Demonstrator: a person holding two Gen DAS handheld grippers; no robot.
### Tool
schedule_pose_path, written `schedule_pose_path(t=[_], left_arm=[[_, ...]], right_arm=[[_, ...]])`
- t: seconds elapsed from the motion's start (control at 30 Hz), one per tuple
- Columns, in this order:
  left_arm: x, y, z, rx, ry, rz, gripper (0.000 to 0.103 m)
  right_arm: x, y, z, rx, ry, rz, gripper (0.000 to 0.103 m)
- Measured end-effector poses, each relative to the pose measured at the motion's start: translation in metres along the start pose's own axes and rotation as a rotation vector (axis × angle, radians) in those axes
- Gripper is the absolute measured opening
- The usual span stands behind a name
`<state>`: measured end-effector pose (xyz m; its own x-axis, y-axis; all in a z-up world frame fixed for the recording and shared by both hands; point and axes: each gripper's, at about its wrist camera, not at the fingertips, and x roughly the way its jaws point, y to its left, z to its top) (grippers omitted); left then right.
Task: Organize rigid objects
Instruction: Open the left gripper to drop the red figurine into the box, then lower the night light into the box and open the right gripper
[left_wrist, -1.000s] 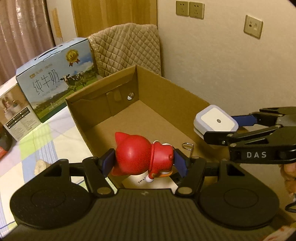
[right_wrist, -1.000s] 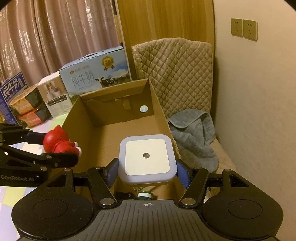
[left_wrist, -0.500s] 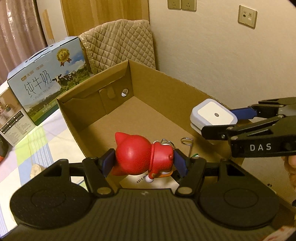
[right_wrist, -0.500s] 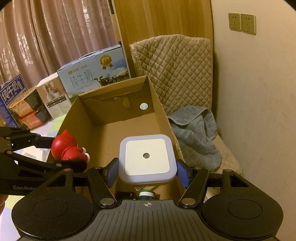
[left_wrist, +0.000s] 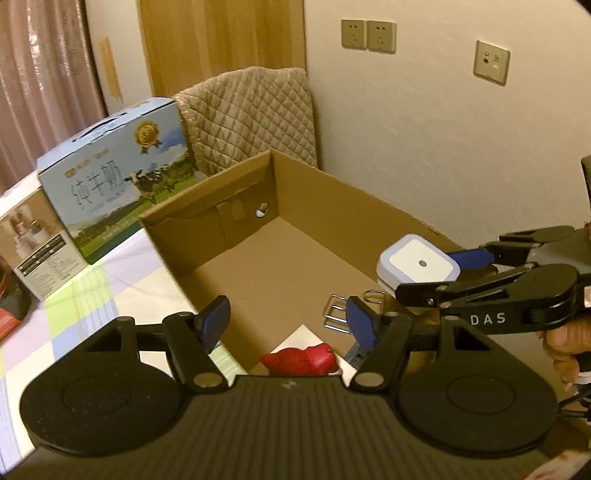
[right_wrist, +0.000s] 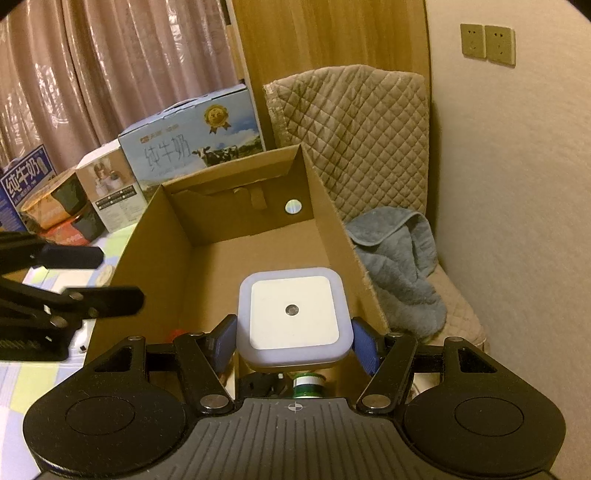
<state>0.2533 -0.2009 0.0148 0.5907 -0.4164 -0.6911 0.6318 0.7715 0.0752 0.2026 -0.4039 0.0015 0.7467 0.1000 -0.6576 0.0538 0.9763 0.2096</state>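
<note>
An open cardboard box (left_wrist: 354, 206) (right_wrist: 340, 229) stands before both grippers. The red toy figure (left_wrist: 301, 360) lies on a white card in the box's near end, below my left gripper (left_wrist: 288, 321), which is open with nothing between its blue pads (left_wrist: 216, 321). In the right wrist view my right gripper (right_wrist: 293, 338) is shut on a white square night light (right_wrist: 291, 314), held over the box's near end. The left wrist view has that night light (left_wrist: 419, 264) at the right, above the box's right wall. Metal clips (left_wrist: 338, 314) lie on the box floor.
A blue milk carton (left_wrist: 114, 184) (right_wrist: 192, 144) and smaller boxes (right_wrist: 110, 188) stand left of the cardboard box on a checked cloth (left_wrist: 74, 302). A quilted chair back (right_wrist: 351, 140) and a grey towel (right_wrist: 399, 266) are behind and right. A green-capped item (right_wrist: 308, 382) sits under the night light.
My left gripper has let go of the red toy, which has dropped onto the white card in the box. The left gripper has risen. The right gripper holds still with the night light.
</note>
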Motion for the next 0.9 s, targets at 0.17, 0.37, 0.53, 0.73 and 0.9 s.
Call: schedule_pose_path(t=[0.17, 0.37, 0.53, 0.73, 0.9], left_arm=[[-0.014, 0.011, -0.005, -0.027, -0.011, 0.021, 0.065], [-0.029, 0.027, -0.013, -0.079, -0.028, 0.034, 0.065], [-0.035, 0.042, -0.023, -0.121, -0.017, 0.055, 0.065], [-0.044, 0.052, -0.038, -0.16, -0.007, 0.07, 0.065], [-0.052, 0.061, -0.053, -0.188, 0.005, 0.089, 0.065]], right_arm=[[0.001, 0.004, -0.001, -0.008, 0.002, 0.001, 0.062], [0.005, 0.007, 0.0, -0.009, 0.008, -0.002, 0.062], [0.007, 0.011, 0.0, -0.015, 0.017, -0.006, 0.062], [0.014, 0.013, -0.001, -0.011, 0.028, -0.008, 0.062], [0.01, 0.012, 0.002, 0.024, 0.006, 0.01, 0.068]])
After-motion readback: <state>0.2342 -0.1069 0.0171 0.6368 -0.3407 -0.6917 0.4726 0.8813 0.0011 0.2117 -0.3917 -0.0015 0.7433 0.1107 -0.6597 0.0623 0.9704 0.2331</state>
